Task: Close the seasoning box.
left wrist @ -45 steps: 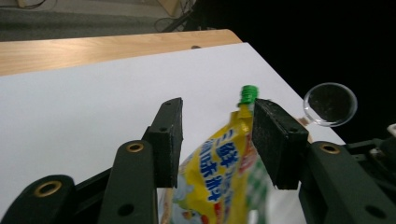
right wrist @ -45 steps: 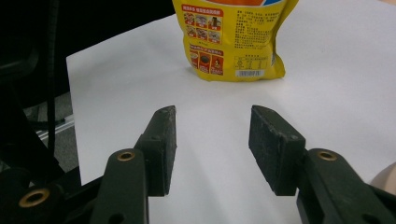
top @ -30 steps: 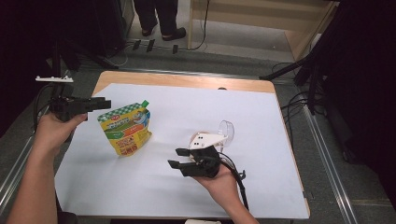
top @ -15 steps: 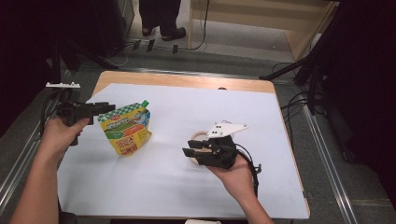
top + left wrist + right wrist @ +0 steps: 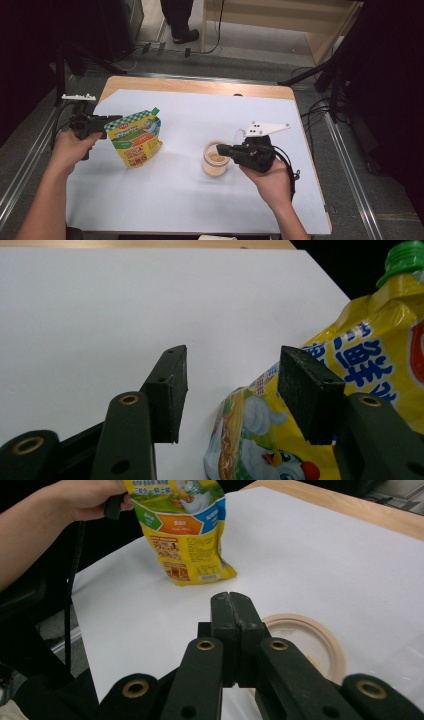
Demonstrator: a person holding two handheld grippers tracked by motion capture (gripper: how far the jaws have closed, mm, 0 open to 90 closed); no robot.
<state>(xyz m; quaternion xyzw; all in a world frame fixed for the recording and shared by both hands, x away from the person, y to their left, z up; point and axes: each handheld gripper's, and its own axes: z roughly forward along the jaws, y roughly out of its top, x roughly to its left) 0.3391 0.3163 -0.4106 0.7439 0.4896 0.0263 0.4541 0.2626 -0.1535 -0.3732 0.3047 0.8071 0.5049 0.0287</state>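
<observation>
two grippers work over one white sheet [image 5: 190,200] laid on one wooden table [image 5: 200,86], and two things stand on that sheet: one yellow pouch [image 5: 135,137] with a green cap, and one clear jar [image 5: 215,159] holding a tan filling. the left gripper [image 5: 114,119] sits at the left edge of the sheet, gripped by the left hand [image 5: 70,150], its tips right at the pouch's upper left corner in the high view. in the left gripper view its two jaws stand spread with a clear gap, one pad over bare white sheet and the other in front of the pouch's printed face; the pouch's edge shows in the gap and neither pad presses on it, and those jaws have just been opening a little. the pouch stands upright on the left half of the sheet, its cap at the top right corner, well apart from the jar. the right gripper [image 5: 222,148], carried by the right hand [image 5: 272,182], points left toward the jar near the middle of the sheet, its tips over the jar's rim in the high view. its two jaws have just been closing and are now pressed together, pad against pad, with nothing between them. in the right gripper view the jar's round mouth [image 5: 310,637] lies just behind the closed tips, and the pouch [image 5: 185,530] stands farther off beside the other hand [image 5: 90,497].
</observation>
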